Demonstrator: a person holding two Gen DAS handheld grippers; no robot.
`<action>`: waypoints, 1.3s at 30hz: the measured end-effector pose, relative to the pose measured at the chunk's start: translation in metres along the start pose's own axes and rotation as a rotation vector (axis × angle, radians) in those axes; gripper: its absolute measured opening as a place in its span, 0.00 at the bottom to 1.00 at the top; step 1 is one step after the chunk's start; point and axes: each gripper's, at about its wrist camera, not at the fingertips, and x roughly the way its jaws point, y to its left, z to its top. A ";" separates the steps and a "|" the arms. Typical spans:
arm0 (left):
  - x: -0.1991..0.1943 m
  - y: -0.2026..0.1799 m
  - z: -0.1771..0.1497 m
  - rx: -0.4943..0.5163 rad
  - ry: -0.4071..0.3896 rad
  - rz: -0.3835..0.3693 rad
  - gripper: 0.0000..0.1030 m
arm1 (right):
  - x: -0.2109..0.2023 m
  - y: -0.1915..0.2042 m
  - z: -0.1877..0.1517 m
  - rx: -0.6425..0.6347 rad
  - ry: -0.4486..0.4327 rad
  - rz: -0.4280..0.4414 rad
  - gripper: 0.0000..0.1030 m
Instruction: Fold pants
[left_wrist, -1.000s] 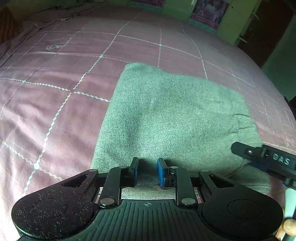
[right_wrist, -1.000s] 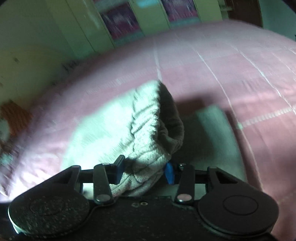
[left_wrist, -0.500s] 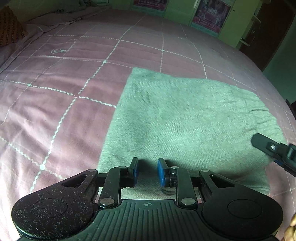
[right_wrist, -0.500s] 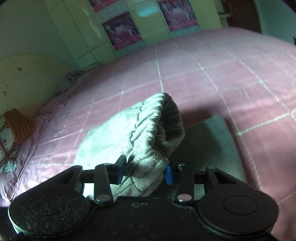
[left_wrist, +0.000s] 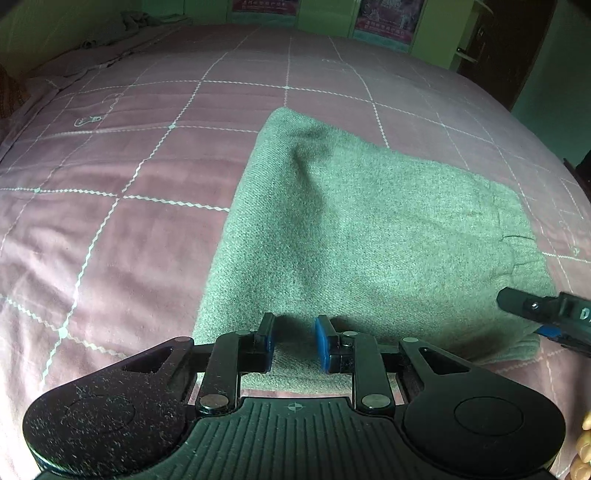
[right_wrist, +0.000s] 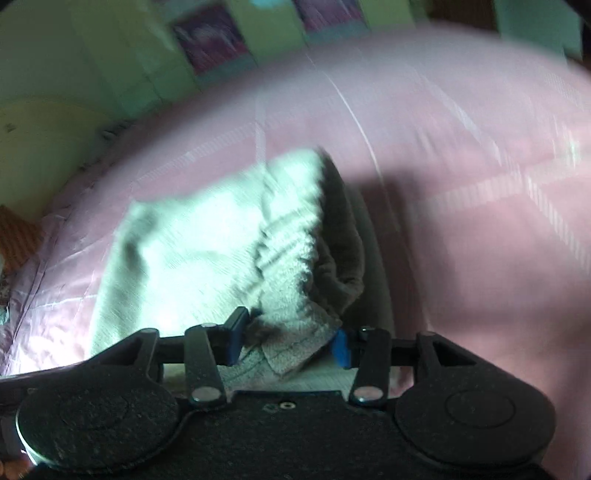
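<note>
The grey-green knitted pants (left_wrist: 369, 236) lie on the pink quilted bed cover with its white stitched grid (left_wrist: 110, 229), already doubled into a broad rectangular pad, and the step in hand looks like another fold — one end is being carried over the rest.

The right gripper (right_wrist: 288, 343) has its blue-padded fingers (right_wrist: 236, 341) clenched on a bunched, ribbed edge of the pants, probably the waistband or a cuff, which stands up off the bed in a loose hump. The left gripper (left_wrist: 293, 341) hangs low at the near edge of the pad; its fingers (left_wrist: 266, 341) stand a little apart with cloth lying beneath the gap, and they seem to grasp nothing, though whether they press on the fabric I cannot tell.

The next move, as I judge it, calls for laying the lifted edge flat across the pad with corners matched, the left gripper steadying the near edge so the layers do not slide.

The left wrist view is sharp and shows the whole pad, a soft ridge running up its middle, and the tip of the right gripper at the pad's right side. The right wrist view is smeared, yet it alone shows the grip itself — cloth pinched between the pads and the shadowed layer under the raised edge.
</note>
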 end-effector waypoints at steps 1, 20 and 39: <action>0.001 0.001 0.001 0.000 0.002 -0.001 0.24 | -0.002 -0.005 0.000 0.041 -0.007 0.025 0.49; 0.003 -0.028 -0.008 0.065 -0.003 0.009 0.35 | -0.013 -0.016 0.001 0.020 0.033 -0.010 0.47; 0.006 -0.019 -0.003 0.083 -0.006 0.001 0.36 | -0.016 0.031 0.011 -0.352 -0.062 -0.118 0.29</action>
